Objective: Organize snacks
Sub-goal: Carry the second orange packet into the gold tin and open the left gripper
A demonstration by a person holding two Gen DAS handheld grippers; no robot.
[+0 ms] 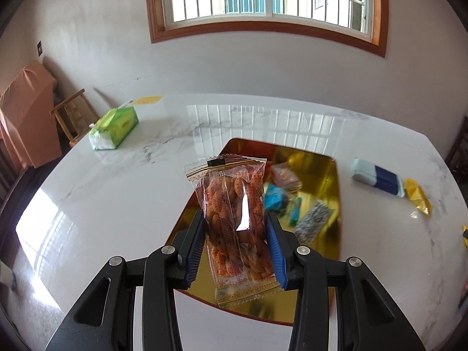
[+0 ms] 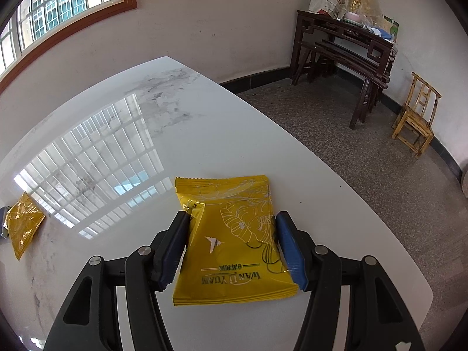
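Snack packet point(image 1: 237, 228), clear wrapper with orange print and brownish pieces inside, is clamped in my left gripper point(image 1: 237, 244). Both blue pads press its long sides; the packet stands upright between them, its sealed top edge rising well past the fingertips and its bottom seal hanging below the pads. It is held in the air above the near end of a gold tray point(image 1: 318, 234).

Tray sits on the white marble table point(image 1: 117, 204). Inside it, beyond and right of the held packet: a reddish packet point(image 1: 285, 175), a blue one point(image 1: 276, 199), a small teal one point(image 1: 295, 210) and a silver-patterned one point(image 1: 313, 222), all somewhat blurred. Right of the tray on the bare tabletop lie a pale-and-navy pack point(image 1: 377, 178) and, just beside it, a gold wrapper point(image 1: 416, 194). Green tissue pack point(image 1: 115, 128) lies well apart at the far left.

My right gripper point(image 2: 232, 241) is closed on a yellow packet point(image 2: 234, 242) with line-drawn flowers. Pads touch its left and right edges; the left edge is crumpled against the pad. The packet lies between the fingers over the table near its right edge; whether it rests on the surface I cannot tell. Second gold packet point(image 2: 23, 228) lies far left.
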